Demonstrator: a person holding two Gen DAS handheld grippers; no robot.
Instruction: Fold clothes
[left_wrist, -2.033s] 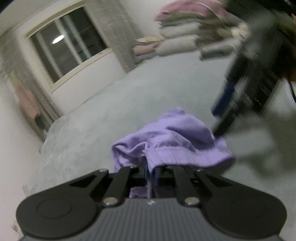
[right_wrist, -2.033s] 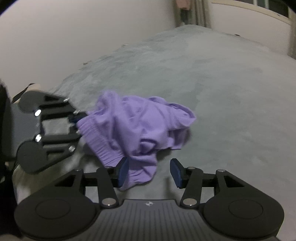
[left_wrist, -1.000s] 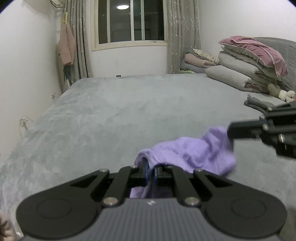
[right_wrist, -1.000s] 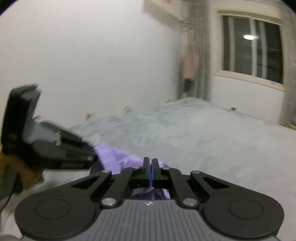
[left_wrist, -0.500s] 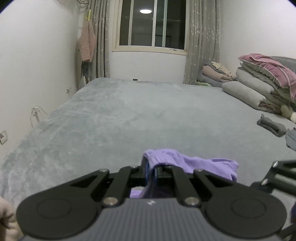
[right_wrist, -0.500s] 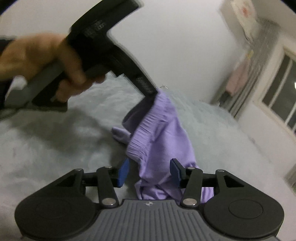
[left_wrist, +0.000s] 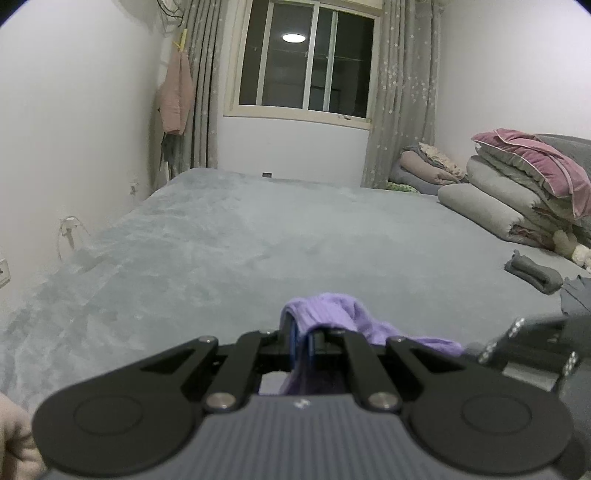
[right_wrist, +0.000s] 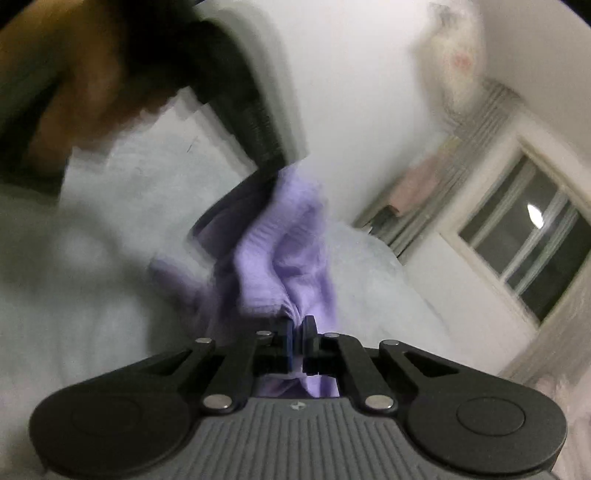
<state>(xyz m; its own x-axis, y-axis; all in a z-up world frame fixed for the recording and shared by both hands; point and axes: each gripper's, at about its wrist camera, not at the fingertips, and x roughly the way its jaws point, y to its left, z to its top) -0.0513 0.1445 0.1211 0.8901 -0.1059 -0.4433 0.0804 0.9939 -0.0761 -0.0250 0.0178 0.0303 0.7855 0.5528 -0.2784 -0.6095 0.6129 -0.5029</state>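
Both your hand-held grippers grasp one purple garment (left_wrist: 334, 308).

Left hand-held gripper (left_wrist: 302, 341) and right hand-held gripper (right_wrist: 297, 345) are clenched on it above the bed (left_wrist: 229, 251); beyond lie two grey clothes (left_wrist: 532, 271), stacked bedding (left_wrist: 517, 192), one window (left_wrist: 306, 59).
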